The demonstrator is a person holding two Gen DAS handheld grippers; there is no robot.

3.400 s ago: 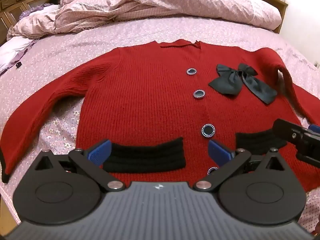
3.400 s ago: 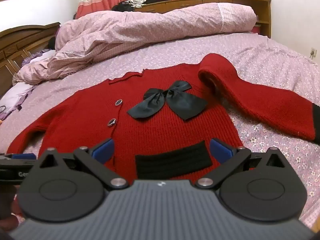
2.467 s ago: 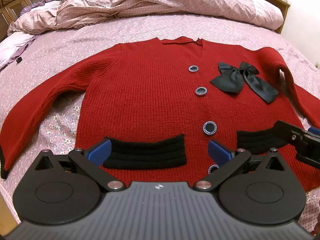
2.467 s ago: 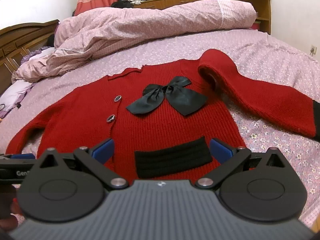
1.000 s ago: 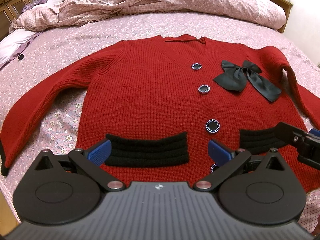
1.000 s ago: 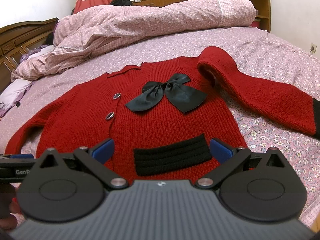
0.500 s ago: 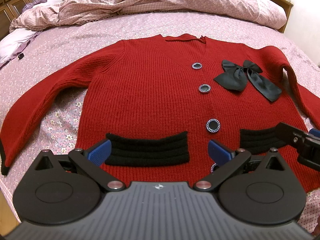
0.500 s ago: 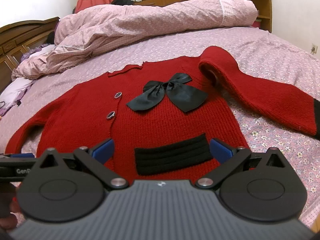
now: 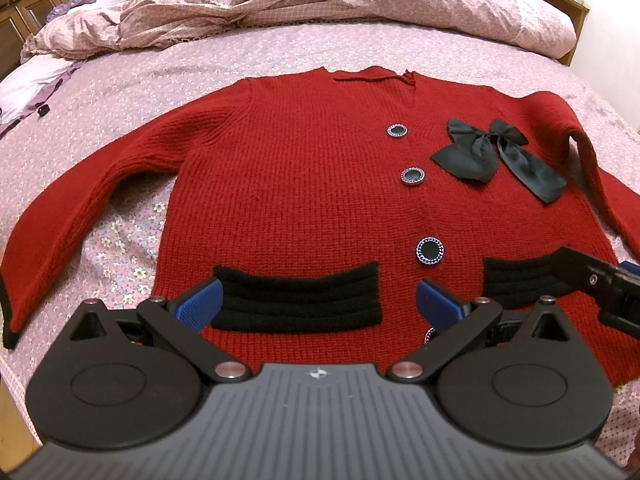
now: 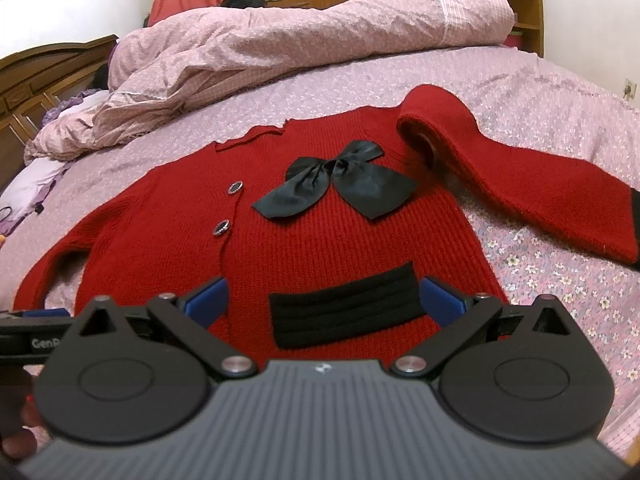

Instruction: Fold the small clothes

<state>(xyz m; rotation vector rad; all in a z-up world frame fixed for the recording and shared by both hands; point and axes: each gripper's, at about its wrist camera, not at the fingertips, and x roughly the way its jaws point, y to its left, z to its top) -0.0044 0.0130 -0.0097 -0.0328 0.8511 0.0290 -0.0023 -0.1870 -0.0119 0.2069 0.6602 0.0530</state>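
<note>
A red knit cardigan [image 9: 296, 184] lies front side up and spread flat on a bed [image 9: 168, 76] covered with a pink floral sheet. The left claw [image 9: 318, 300] is open, with its blue fingers [image 9: 200, 300] set wide apart above the hem, framing the black left pocket band [image 9: 296, 298]; nothing is between them. The right claw [image 10: 324, 300] is likewise open and empty, with its fingers spanning the black right pocket band [image 10: 346, 310]. In the left wrist view, part of the right claw enters at the right edge, just over the right pocket band. Dark round buttons [image 9: 412, 177] run down the closed front placket. A black satin bow [image 10: 336, 180] rests on the chest to the right of the placket. The left sleeve [image 9: 80, 196] extends outward and flat, ending in a black cuff near the bed edge. The right sleeve [image 10: 520, 184] humps up at the shoulder and then runs outward across the sheet to a black cuff. A crumpled pink duvet [image 10: 280, 40] is piled at the far side of the bed, well apart from the cardigan. A wooden headboard [image 10: 44, 76] stands at the left.
</note>
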